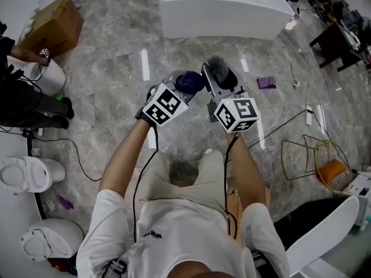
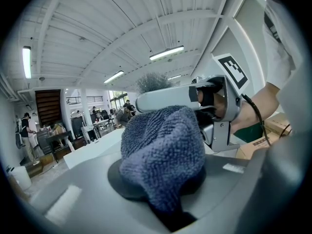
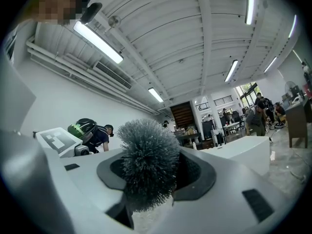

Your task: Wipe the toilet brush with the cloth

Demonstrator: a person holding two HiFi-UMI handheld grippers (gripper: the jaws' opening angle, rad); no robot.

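Note:
My left gripper (image 1: 184, 87) is shut on a bunched blue cloth (image 1: 190, 81). In the left gripper view the cloth (image 2: 163, 150) bulges up from between the jaws and rests against the white handle of the toilet brush (image 2: 163, 100), just below its grey bristles. My right gripper (image 1: 217, 95) is shut on the toilet brush (image 1: 219, 69) and holds it out in front of me with the bristle head farthest from me. In the right gripper view the round grey bristle head (image 3: 146, 162) fills the gap between the jaws. The two grippers are side by side, almost touching.
A long white block (image 1: 220, 7) stands ahead on the marble floor. To the left are a cardboard box (image 1: 52, 25), a person (image 1: 17, 100) and white toilets (image 1: 26, 175). A purple rag (image 1: 266, 83), cables and a wire basket (image 1: 313, 155) lie to the right.

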